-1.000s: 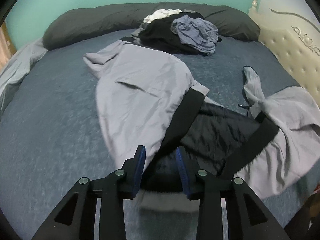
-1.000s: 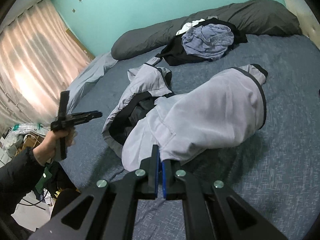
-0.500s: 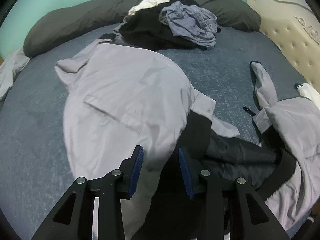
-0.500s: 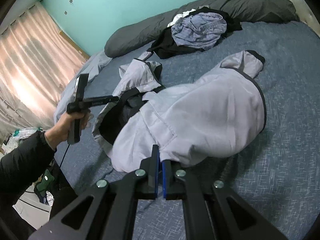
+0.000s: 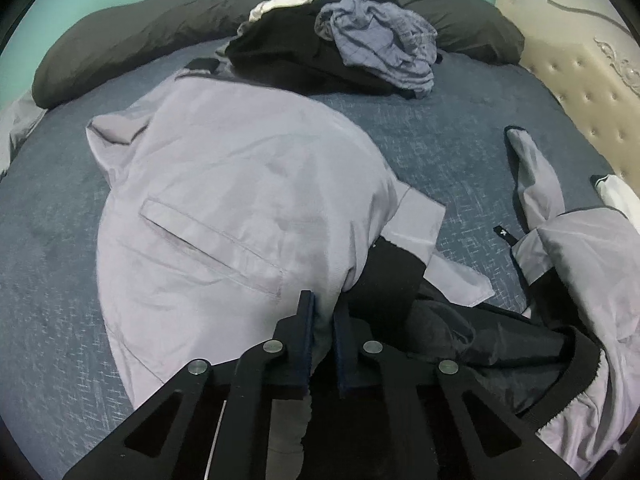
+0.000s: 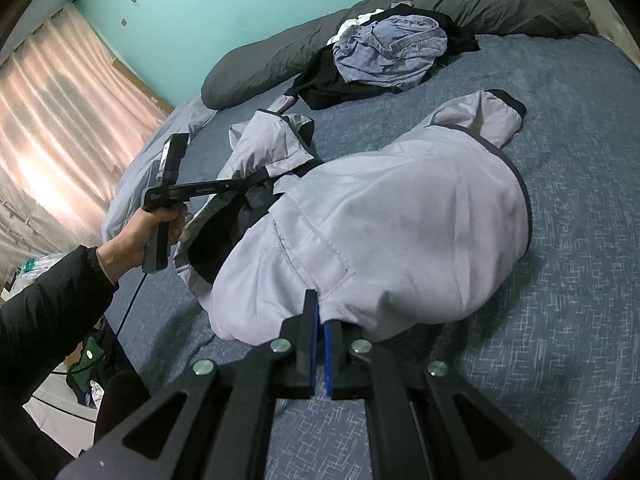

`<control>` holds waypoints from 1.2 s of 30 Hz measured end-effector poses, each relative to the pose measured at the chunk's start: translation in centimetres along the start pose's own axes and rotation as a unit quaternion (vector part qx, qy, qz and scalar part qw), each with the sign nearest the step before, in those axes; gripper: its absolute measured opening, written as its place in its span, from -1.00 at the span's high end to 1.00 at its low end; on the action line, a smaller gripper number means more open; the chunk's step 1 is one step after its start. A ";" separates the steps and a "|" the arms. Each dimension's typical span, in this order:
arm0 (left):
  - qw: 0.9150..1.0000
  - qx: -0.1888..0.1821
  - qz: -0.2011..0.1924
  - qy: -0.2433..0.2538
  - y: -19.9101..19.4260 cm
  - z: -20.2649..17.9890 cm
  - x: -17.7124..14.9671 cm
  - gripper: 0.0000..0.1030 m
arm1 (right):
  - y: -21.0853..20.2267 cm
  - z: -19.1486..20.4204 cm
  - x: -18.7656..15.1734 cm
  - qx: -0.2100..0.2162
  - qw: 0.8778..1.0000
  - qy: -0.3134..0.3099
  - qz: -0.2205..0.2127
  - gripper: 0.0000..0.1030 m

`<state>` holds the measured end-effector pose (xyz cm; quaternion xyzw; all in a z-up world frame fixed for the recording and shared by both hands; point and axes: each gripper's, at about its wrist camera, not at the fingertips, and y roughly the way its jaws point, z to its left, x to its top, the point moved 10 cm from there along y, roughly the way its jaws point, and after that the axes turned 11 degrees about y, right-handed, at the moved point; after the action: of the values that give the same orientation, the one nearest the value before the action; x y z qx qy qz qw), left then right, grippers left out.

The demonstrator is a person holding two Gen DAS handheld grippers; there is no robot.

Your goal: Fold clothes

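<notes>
A light grey jacket (image 5: 240, 200) with black lining (image 5: 460, 332) lies spread open on the blue bed. My left gripper (image 5: 324, 308) is at the jacket's near front edge. Its jaws are closing, with a fold of grey fabric pinched between the pads. The right wrist view shows the same jacket (image 6: 400, 220) bulging up. There my right gripper (image 6: 321, 312) is shut on its near hem. In that view a hand (image 6: 140, 240) in a black sleeve holds the left gripper (image 6: 248, 180), whose tips reach the jacket's black inner edge.
A pile of dark, blue and white clothes (image 5: 360, 40) lies at the far side against a long dark pillow (image 5: 120, 52). A tufted cream headboard (image 5: 592, 92) borders the bed on the right. Bare blue sheet (image 6: 580, 320) surrounds the jacket. A lit curtain (image 6: 52, 120) hangs left.
The left gripper came in over the jacket's front edge and its jaws narrowed from wide apart onto the fabric. The right gripper kept its grip on the hem.
</notes>
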<state>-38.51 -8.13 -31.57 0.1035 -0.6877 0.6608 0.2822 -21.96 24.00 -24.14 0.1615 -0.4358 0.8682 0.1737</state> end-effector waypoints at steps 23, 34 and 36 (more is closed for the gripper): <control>0.995 0.045 -0.062 -0.069 -21.1 8.7 -11.7 0.90 | -4.6 4.9 -0.9 0.022 0.998 -0.038 -0.039 0.96; 0.993 0.031 -0.058 -0.098 -25.9 8.5 -20.2 0.93 | -6.5 3.6 -4.1 -0.019 0.998 -0.055 -0.019 0.96; 0.994 0.023 -0.051 -0.099 -26.0 7.7 -21.5 0.93 | -6.8 2.1 -4.5 -0.036 0.998 -0.047 -0.014 0.96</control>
<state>-9.42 -23.29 -20.49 0.2097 -0.6907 0.6479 0.2433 -14.68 25.35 -20.11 0.2023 -0.4719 0.8410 0.1705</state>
